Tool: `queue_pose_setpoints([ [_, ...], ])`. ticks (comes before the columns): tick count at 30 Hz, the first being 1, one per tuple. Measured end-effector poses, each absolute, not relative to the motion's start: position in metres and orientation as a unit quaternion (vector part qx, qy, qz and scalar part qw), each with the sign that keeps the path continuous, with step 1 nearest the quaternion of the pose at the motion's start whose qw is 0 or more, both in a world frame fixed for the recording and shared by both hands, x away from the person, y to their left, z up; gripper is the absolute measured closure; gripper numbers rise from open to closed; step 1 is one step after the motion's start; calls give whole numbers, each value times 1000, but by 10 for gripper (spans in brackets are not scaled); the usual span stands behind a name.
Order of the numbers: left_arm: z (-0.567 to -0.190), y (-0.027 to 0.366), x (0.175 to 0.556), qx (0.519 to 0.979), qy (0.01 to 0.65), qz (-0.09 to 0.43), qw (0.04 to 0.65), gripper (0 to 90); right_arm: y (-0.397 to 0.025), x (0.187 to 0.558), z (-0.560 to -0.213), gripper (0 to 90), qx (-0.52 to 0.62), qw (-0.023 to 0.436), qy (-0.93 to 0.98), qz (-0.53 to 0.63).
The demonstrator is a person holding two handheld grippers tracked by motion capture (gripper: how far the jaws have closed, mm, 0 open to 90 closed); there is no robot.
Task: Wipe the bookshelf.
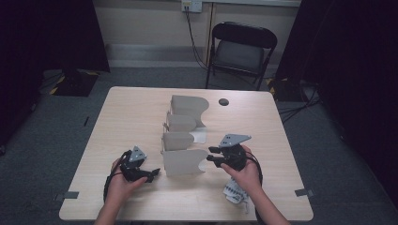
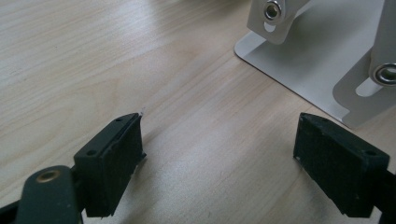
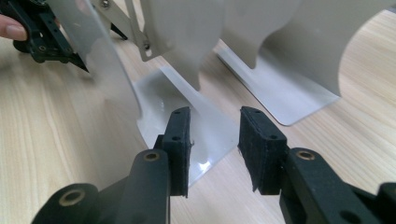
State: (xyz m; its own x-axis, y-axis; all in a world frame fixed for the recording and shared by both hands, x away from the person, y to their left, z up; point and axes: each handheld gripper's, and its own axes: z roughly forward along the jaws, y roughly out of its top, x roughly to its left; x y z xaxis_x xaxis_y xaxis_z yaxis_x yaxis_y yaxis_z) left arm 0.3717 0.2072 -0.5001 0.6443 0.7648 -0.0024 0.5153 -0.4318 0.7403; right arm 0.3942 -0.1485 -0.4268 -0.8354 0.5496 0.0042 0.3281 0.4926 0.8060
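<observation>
So I've got the grey metal file rack [image 1: 184, 136] sitting mid-table [image 1: 122, 122]. My left gripper [image 1: 151, 175] is spread wide, empty, just left of its near end. My right gripper [image 1: 212, 156] is partly open, empty, pointing at the rack's base plate [image 3: 187, 112] from the right.

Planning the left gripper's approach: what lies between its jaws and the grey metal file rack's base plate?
Bare wooden table, seen in the left gripper view, between the left gripper and the rack's base plate.
</observation>
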Motion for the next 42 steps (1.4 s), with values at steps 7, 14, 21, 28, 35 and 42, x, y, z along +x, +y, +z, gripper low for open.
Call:
queue_pose_setpoints([
  [7,-500,207,372,829,386,170,367,155,-158,398,-419,643,264,134,852,432],
  [14,-500,207,372,829,386,169,368,155,-162,407,-408,642,272,131,844,444],
  [21,-500,207,372,829,385,170,367,155,-154,419,-389,640,266,138,843,448],
  [28,-500,208,372,829,385,169,368,155,-140,430,-376,640,256,134,843,453],
  [35,-500,208,372,829,384,169,369,155,-126,437,-367,640,244,132,847,452],
  [42,-500,208,373,829,385,167,370,155,-111,440,-362,639,235,127,847,459],
])
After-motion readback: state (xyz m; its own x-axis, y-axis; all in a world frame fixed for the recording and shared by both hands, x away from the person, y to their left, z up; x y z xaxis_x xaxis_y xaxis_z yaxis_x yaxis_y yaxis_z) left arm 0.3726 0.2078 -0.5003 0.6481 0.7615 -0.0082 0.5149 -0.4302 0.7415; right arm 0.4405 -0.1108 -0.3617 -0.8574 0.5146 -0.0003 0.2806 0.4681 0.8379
